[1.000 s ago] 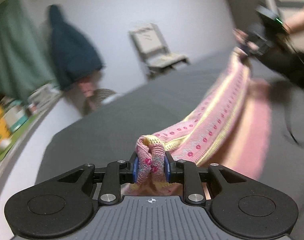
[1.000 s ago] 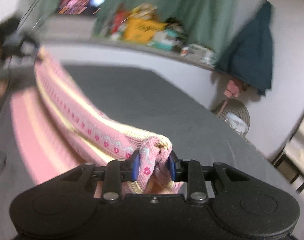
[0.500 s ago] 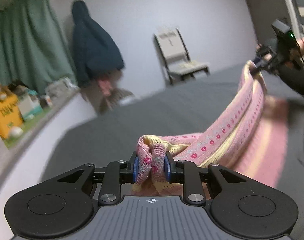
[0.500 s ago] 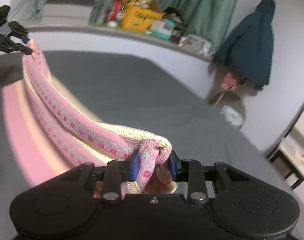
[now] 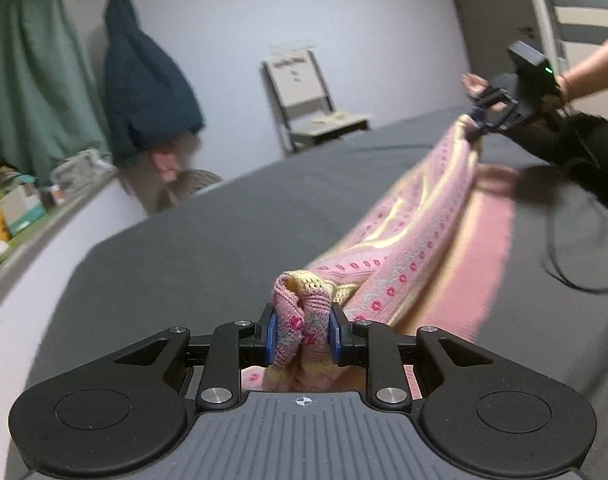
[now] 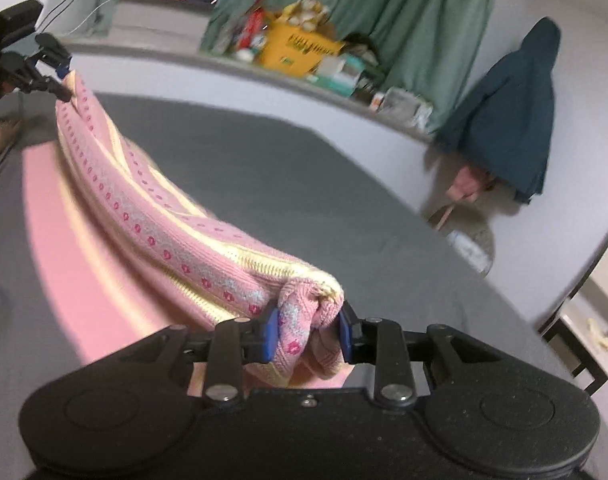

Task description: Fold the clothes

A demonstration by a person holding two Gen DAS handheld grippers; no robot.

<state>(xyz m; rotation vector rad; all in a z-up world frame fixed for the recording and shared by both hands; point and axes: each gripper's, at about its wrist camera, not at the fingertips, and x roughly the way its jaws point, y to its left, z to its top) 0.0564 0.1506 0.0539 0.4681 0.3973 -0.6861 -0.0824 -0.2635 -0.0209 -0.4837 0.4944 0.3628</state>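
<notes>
A pink knitted garment (image 5: 408, 240) with yellow stripes and small red dots hangs stretched between my two grippers above a dark grey bed (image 5: 224, 240). My left gripper (image 5: 302, 334) is shut on one bunched corner of it. My right gripper (image 6: 307, 330) is shut on the other bunched corner. The garment (image 6: 152, 224) sags in the middle, and its lower pink part lies on the bed. In the left wrist view the right gripper (image 5: 480, 120) shows far off at the upper right, held by a bare hand. In the right wrist view the left gripper (image 6: 60, 80) shows at the upper left.
A dark blue coat (image 5: 144, 80) hangs on the wall, with a folding chair (image 5: 308, 100) to its right. Along a ledge stand a yellow box (image 6: 300, 48) and several small items before green curtains (image 6: 404, 12). A black cable (image 5: 564, 240) loops over the bed at right.
Both grippers dipped toward the bed with the garment still stretched between them. The views swung and then settled; the grips have not changed.
</notes>
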